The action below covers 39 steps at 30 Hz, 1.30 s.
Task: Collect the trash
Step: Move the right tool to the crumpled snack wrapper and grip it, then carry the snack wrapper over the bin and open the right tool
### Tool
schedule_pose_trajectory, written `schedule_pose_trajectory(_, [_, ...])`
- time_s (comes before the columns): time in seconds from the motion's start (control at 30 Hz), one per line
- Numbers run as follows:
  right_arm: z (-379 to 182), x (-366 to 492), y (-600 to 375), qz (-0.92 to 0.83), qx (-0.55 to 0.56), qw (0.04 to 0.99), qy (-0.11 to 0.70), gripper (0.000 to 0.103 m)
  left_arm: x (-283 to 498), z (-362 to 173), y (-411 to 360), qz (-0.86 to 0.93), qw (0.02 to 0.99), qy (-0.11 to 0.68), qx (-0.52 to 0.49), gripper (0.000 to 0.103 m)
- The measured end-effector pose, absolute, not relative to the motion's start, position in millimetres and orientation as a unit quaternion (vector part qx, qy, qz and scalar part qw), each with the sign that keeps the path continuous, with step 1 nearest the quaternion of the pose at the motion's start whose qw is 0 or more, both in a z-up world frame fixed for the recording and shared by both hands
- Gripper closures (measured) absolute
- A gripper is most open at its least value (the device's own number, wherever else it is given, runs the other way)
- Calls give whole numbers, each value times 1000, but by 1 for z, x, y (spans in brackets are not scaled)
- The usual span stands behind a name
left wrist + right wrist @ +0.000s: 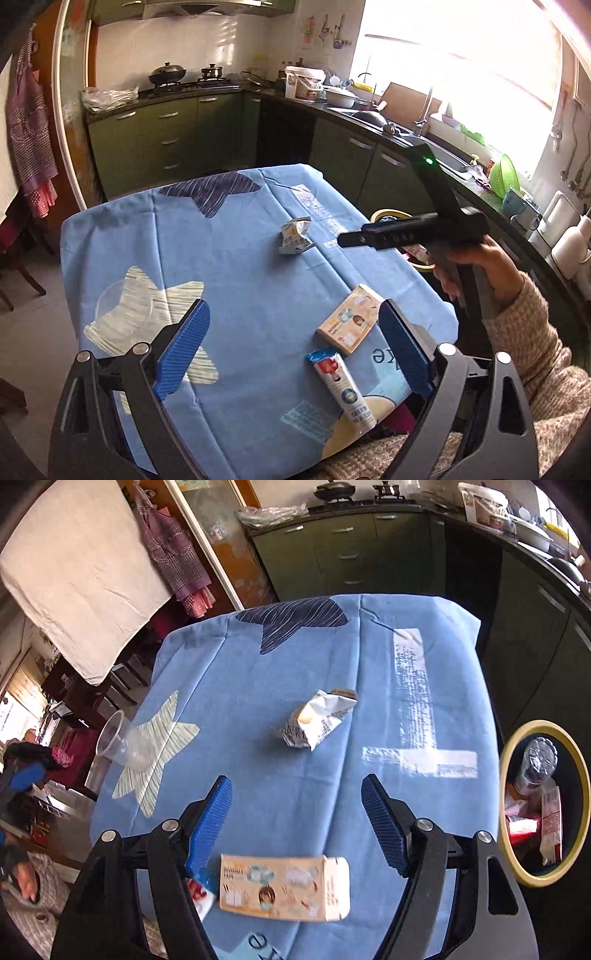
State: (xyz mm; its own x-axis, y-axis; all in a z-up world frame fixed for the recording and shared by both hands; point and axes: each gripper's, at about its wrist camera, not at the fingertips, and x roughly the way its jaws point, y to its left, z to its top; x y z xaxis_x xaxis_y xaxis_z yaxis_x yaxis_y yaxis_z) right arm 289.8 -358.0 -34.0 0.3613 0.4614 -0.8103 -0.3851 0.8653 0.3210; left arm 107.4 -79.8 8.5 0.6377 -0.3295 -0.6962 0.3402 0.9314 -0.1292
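A crumpled white carton (294,236) (317,722) lies mid-table on the blue cloth. A small tan box (349,319) (284,888) and a white tube (341,387) (199,895) lie near the front edge. A clear plastic cup (118,744) lies on its side at the left edge. My left gripper (291,350) is open and empty above the front of the table. My right gripper (297,823) is open and empty above the box; it also shows in the left wrist view (373,236), right of the carton.
A yellow-rimmed bin (543,803) (388,215) holding trash stands right of the table (258,664). Dark kitchen cabinets (166,129) and a counter with a sink (424,136) run behind and to the right. A covered piece of furniture (81,576) stands left.
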Motion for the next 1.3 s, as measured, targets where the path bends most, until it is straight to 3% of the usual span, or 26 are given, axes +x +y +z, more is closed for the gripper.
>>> schedule_pose_trajectory(0.23, [-66,367,-320,190,41,786,586,31,98,1,-70,-195,905,378,10,15])
schedule_pose_trajectory(0.37, [-86,387,-310,163,26,767,620,42,94,-5,-67,-198,904,379,5,15])
schedule_pose_trajectory(0.53, [-97,397,-297,165,21,755,635,46,93,-8,-63,-199,903,382,-2,15])
schedule_pose_trajectory(0.6, [-99,396,-293,166,17,756,633,49,92,-9,-62,-199,902,382,-2,15])
schedule_pose_trajectory(0.77, [-101,394,-289,168,1,759,629,66,92,-8,-62,-201,902,383,-1,15])
schedule_pose_trajectory(0.93, [-91,385,-292,176,-15,771,612,75,90,-6,-68,-207,901,382,4,15])
schedule_pose_trajectory(1.3, [-26,344,-407,156,44,819,551,78,90,-6,-86,-223,895,386,21,15])
